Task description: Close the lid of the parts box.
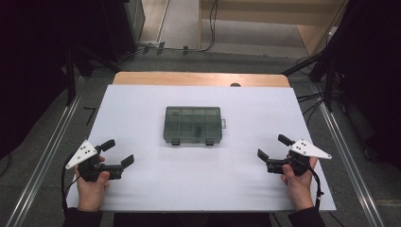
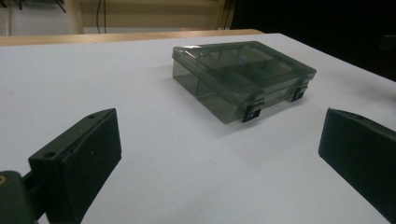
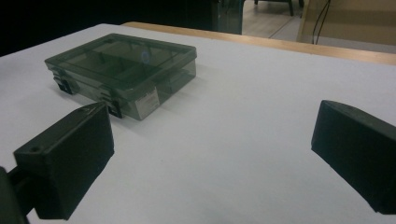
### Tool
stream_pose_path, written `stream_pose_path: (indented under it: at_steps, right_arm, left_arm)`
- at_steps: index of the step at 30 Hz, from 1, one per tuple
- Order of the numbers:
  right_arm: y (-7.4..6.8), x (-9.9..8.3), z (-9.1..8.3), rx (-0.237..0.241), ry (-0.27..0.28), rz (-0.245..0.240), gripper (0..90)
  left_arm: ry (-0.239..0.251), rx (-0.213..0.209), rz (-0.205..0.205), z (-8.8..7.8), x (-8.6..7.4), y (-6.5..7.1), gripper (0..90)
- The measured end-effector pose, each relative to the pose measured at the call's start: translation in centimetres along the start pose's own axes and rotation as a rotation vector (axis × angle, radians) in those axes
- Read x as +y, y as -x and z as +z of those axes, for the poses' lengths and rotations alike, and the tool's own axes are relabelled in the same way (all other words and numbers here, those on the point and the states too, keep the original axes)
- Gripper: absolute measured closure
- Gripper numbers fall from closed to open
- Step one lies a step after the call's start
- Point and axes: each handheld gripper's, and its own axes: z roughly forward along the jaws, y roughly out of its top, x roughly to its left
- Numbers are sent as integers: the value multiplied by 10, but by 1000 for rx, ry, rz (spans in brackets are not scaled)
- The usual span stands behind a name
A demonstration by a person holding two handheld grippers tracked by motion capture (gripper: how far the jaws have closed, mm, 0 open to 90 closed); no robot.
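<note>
At the near edge of the bench (image 1: 142,189), I held one hand-held gripper in each hand. My left hand-held gripper (image 1: 119,153) sat at the near-left corner; its jaws stood wide apart, held nothing and touched nothing. My right hand-held gripper (image 1: 274,147) sat at the near-right corner in the same condition: jaws spread wide, empty, clear of any object. Both pointed inward and forward, toward the middle of the white surface.

Between and beyond the two tools lay the compartment box (image 1: 193,125), a smoky translucent case with its lid closed. It rested flat near the centre of the bench, well apart from both tools. Its long axis ran left to right across the bench, parallel to the near edge. Two dark latches (image 1: 175,141) sat on the long side that faced me; a small tab projected from its right short end. Neither tool was clearly the nearer; the box lay roughly midway, forward and right of the left one, forward and left of the right one.

From the left gripper view, the box (image 2: 243,77) appeared ahead and right of centre, the latches (image 2: 252,113) turned toward the lens. From the right gripper view, the box (image 3: 123,67) appeared ahead and left, with bare bench between it and the jaws.

I judged that the approach to the latched side had not begun. Beyond the box, the far wooden rim (image 1: 198,78) carried nothing.
</note>
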Motion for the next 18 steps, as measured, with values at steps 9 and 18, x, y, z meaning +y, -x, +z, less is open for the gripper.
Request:
stream_pose_path:
  at_steps: [9, 18]
  right_arm:
    - [9, -8, -9, -31, -7, 3, 0]
    - [23, -17, -20, -71, -18, 17, 0]
  left_arm:
    - [2, 18, -1, -7, -4, -5, 0]
    - [2, 36, -4, -15, -9, -12, 0]
